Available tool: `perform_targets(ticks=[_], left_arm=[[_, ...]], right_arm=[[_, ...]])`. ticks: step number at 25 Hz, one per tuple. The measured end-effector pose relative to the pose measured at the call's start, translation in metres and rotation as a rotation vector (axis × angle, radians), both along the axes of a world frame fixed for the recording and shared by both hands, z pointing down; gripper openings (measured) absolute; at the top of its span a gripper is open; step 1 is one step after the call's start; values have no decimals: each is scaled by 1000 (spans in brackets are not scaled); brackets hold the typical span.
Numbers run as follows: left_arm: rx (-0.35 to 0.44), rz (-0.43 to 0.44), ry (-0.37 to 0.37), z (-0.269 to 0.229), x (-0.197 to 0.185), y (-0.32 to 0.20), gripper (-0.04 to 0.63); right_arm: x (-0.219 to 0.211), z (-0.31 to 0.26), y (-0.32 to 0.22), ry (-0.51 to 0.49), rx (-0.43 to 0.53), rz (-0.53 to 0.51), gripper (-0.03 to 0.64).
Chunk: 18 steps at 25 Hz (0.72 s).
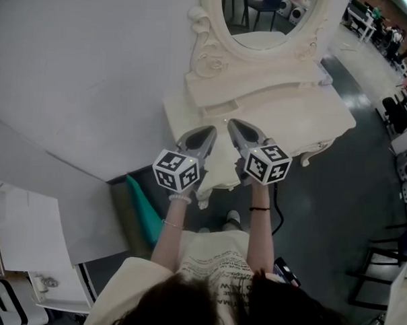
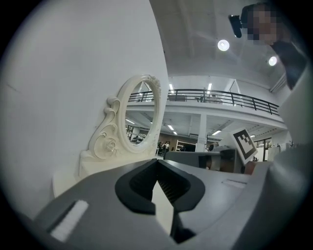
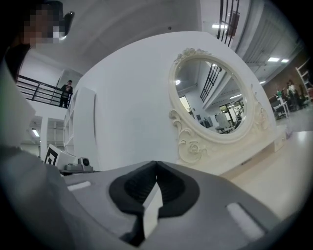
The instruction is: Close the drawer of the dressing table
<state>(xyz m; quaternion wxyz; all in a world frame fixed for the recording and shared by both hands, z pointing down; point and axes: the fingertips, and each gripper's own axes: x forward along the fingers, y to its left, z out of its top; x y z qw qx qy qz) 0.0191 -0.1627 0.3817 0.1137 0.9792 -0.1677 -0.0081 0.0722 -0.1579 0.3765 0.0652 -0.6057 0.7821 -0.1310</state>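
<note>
A cream dressing table [image 1: 327, 113] with an oval mirror [image 1: 264, 16] stands against a white partition. I hold both grippers level, side by side over its front edge, pointing at the mirror base. The left gripper [image 1: 209, 130] is shut with nothing in it, and so is the right gripper [image 1: 232, 123]. In the left gripper view the jaw tips [image 2: 157, 161] meet before the mirror [image 2: 142, 114]. In the right gripper view the tips [image 3: 156, 163] also meet, with the mirror [image 3: 220, 105] to the right. A thin dark slit [image 1: 219, 110] runs along the raised tier. The drawer front under the tabletop is hidden by the grippers.
A teal seat [image 1: 144, 213] stands on the floor left of the table's leg [image 1: 203, 200]. The white partition [image 1: 79, 72] fills the left. A black cable [image 1: 279, 216] lies by my feet. Dark chairs [image 1: 397, 113] and gear stand at the right.
</note>
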Motion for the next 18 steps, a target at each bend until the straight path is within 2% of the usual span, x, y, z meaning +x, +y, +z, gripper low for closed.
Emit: perform_targets(ticks=[10, 18], left_arm=[[-36, -107, 6, 8, 42, -26, 4], [-65, -212, 20, 18, 62, -31, 3]], right_arm=[[38, 7, -35, 6, -32, -126, 3], [53, 22, -40, 35, -68, -258, 3]])
